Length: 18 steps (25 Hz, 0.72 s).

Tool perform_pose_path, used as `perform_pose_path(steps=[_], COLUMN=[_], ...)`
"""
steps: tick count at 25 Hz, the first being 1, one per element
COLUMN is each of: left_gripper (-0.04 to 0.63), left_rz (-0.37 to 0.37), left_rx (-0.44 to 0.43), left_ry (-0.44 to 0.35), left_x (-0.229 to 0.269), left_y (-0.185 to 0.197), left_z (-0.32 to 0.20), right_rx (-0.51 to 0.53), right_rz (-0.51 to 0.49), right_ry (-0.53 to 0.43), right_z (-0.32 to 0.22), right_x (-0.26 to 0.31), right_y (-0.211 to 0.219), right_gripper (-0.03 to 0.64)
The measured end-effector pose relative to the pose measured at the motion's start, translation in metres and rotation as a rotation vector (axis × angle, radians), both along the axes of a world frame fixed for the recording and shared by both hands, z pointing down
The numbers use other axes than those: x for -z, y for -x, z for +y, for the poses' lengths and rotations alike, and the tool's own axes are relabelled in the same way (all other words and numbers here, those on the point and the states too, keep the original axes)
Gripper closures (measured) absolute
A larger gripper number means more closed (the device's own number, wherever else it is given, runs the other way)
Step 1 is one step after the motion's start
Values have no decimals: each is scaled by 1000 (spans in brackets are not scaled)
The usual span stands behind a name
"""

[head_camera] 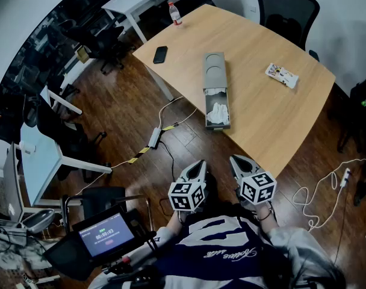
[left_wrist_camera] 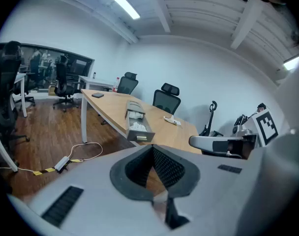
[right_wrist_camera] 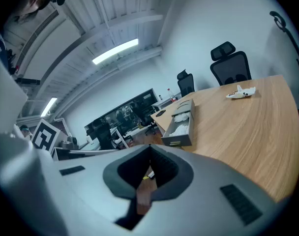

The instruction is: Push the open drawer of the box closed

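The left tongs (head_camera: 199, 163) and right tongs (head_camera: 236, 159) are both closed and empty, side by side short of the desk (head_camera: 267, 122). On the desk lies the box (head_camera: 215, 70), its drawer (head_camera: 218, 110) pulled open toward them, with something white inside.

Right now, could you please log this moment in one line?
drawer open | left tongs shut, empty | right tongs shut, empty | both short of table | push not begun
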State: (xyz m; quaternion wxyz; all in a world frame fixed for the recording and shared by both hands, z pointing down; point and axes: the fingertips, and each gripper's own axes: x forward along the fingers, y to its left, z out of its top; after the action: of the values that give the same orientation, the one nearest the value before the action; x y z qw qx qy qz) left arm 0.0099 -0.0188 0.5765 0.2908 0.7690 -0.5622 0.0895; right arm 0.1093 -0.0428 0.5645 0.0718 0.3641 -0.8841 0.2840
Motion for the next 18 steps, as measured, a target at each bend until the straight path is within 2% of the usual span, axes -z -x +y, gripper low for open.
perform_pose_path(steps=[4, 13, 18], left_gripper=[592, 592, 592], left_rz=[-2, -3, 2], left_rx=[-17, -70, -115], left_ry=[-7, -21, -18], left_x=[3, 13, 14], left_y=[11, 63, 83], left_z=[-28, -133, -178], right_rx=[3, -9, -26], right_rz=[13, 125, 201], right_ry=[19, 110, 187], right_z=[-22, -94, -117], right_x=[-8, -53, -86], right_y=[11, 53, 69], right_gripper=[626, 626, 626])
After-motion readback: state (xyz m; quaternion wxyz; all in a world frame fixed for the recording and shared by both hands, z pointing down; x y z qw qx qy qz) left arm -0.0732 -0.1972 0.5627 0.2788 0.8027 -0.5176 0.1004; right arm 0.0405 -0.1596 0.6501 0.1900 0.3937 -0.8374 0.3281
